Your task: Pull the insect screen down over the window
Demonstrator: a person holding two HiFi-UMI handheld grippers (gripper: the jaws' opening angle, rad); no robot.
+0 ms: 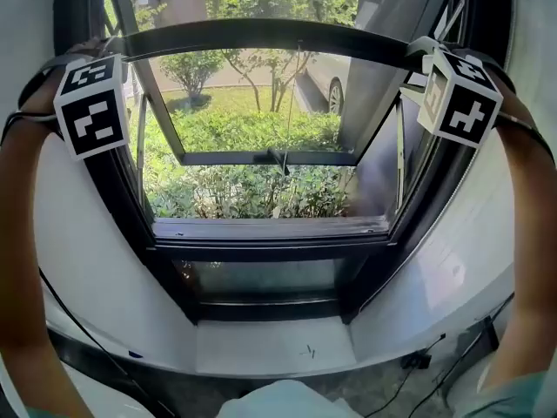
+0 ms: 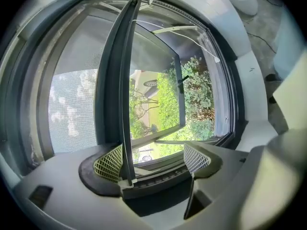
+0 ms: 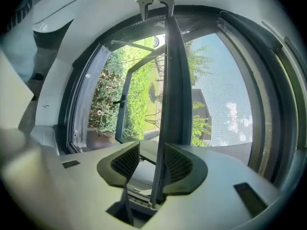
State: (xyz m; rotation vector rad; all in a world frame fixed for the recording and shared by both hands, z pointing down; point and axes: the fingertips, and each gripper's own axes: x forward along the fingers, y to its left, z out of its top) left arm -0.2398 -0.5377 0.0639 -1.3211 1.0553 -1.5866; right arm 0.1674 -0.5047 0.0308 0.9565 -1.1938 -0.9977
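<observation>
Black curved pull bar (image 1: 261,31) of one grey mesh insect screen (image 2: 72,109) sits at the window top. I count two grippers. Left gripper (image 2: 154,158): jaws apart, bar touching one pad. Right gripper (image 3: 152,163): same, apart, bar between.

Outside I see a hedge (image 1: 252,190) running low across the view, a lawn (image 1: 231,103) beyond it and a small tree (image 1: 193,66) on the grass — a car (image 1: 324,78) is parked to the right of it. Indoors, black cables (image 1: 435,355) trail over the floor (image 1: 365,390) at lower right.
</observation>
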